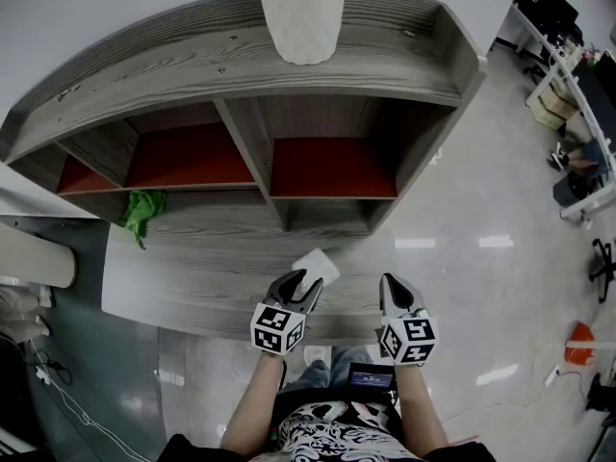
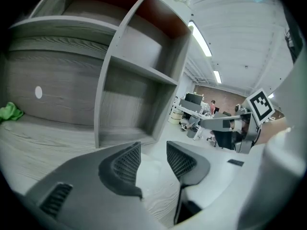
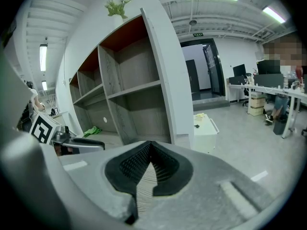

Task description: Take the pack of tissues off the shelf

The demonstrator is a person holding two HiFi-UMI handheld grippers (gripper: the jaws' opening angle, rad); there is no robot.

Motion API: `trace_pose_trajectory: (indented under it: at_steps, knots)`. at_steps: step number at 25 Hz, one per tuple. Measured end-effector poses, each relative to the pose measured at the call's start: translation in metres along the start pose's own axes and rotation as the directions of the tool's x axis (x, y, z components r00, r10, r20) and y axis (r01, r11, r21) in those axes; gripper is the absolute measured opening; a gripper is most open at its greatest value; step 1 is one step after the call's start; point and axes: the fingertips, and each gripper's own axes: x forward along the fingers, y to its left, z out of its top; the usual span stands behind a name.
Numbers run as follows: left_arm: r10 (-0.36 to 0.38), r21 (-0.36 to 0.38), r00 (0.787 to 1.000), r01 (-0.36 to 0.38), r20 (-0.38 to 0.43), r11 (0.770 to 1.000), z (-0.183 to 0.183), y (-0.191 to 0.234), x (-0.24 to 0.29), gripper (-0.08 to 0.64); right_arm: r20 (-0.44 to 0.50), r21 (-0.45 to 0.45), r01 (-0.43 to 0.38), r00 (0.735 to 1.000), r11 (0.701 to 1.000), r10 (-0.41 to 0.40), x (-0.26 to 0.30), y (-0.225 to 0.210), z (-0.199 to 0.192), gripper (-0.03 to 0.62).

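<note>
The white pack of tissues lies on the wide wooden ledge at the foot of the shelf unit. My left gripper is right at its near edge. In the left gripper view the jaws of the left gripper stand apart, and the pack shows pale in the gap without the pads pressing on it. My right gripper hovers to the right of the pack, off the ledge's corner. In its own view the right gripper has its pads together with nothing between them.
A green cloth lies on the ledge at the left, also visible as a green cloth in the right gripper view. A white object stands on the shelf top. A white cabinet and office desks stand off to the right.
</note>
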Motion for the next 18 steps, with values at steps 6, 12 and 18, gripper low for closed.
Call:
trace_pose_trajectory:
  at_steps: [6,12,18]
  knots:
    - [-0.025,0.009,0.996,0.024,0.087,1.0,0.033,-0.007,-0.017,0.161,0.026,-0.011,-0.007,1.0,1.0,0.007,-0.009,0.017,0.005,0.005]
    - [-0.032,0.048,0.985,0.025,0.167,0.999,0.063,-0.015,-0.038,0.051,0.061,-0.041,-0.016,0.998,0.999,0.019,-0.017,0.032,0.019,0.005]
    - [-0.012,0.066,0.979,-0.002,0.202,0.998,0.084,-0.018,-0.057,0.021,0.101,-0.067,-0.017,0.995,0.998,0.024,-0.025,0.046,0.032,0.005]
